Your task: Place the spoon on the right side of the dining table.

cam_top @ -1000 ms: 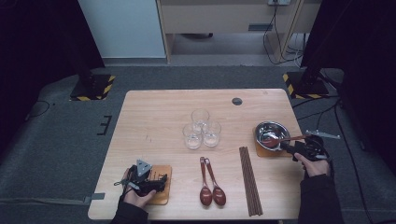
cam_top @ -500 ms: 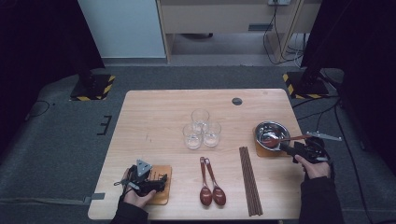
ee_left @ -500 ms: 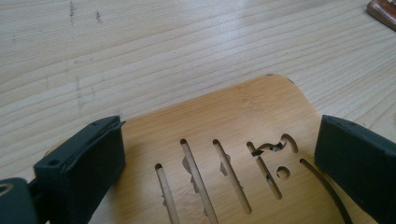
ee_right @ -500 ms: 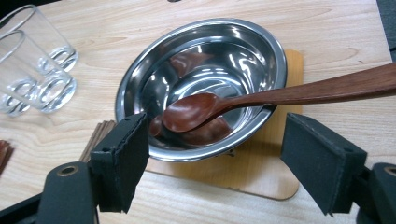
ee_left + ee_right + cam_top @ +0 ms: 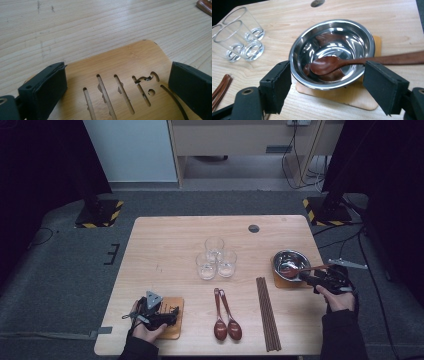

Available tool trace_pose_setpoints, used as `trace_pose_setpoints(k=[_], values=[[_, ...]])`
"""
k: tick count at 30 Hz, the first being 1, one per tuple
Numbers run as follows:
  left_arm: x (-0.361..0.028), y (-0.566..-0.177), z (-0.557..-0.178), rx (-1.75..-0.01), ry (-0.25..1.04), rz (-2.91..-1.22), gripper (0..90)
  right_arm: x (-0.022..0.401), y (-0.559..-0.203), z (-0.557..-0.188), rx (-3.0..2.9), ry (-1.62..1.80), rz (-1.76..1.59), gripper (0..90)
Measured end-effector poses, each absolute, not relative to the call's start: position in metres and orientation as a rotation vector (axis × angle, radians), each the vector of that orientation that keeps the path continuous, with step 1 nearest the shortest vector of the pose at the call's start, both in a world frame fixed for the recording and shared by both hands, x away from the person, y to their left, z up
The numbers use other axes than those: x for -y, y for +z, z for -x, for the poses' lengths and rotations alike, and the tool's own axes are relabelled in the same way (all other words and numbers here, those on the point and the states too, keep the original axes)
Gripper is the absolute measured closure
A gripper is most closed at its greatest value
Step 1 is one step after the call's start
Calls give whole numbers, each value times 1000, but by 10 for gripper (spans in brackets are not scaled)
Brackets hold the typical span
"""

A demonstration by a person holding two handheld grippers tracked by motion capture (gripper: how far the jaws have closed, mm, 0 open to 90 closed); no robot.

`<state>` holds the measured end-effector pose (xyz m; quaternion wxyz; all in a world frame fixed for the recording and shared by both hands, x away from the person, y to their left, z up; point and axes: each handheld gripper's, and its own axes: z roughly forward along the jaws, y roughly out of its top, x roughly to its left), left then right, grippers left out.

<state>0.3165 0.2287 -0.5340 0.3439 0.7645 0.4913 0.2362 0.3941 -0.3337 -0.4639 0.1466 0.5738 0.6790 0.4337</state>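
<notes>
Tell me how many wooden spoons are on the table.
3. Two spoons lie side by side near the front edge, left of the chopsticks. A third spoon rests with its head inside the steel bowl. None seems hidden.

Light falls from above onto the bench (image 5: pixel 170 245), which is evenly bright while the room around it sinks into near black. The high view is soft and slightly grainy. Glare streaks the steel bowl (image 5: pixel 332 53); the near jaws in both gripper views blur slightly.
</notes>
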Motion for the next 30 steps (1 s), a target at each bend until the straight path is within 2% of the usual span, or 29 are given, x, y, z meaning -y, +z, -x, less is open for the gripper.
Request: trace_pose_setpoints(k=[14, 30], values=[[-229, -534, -316, -1277, 613, -1986, 9, 326, -454, -403, -1944, 1243, -1610, 231], [-229, -534, -316, -1277, 613, -1985, 9, 336, -463, -426, -1936, 1168, -1631, 219]])
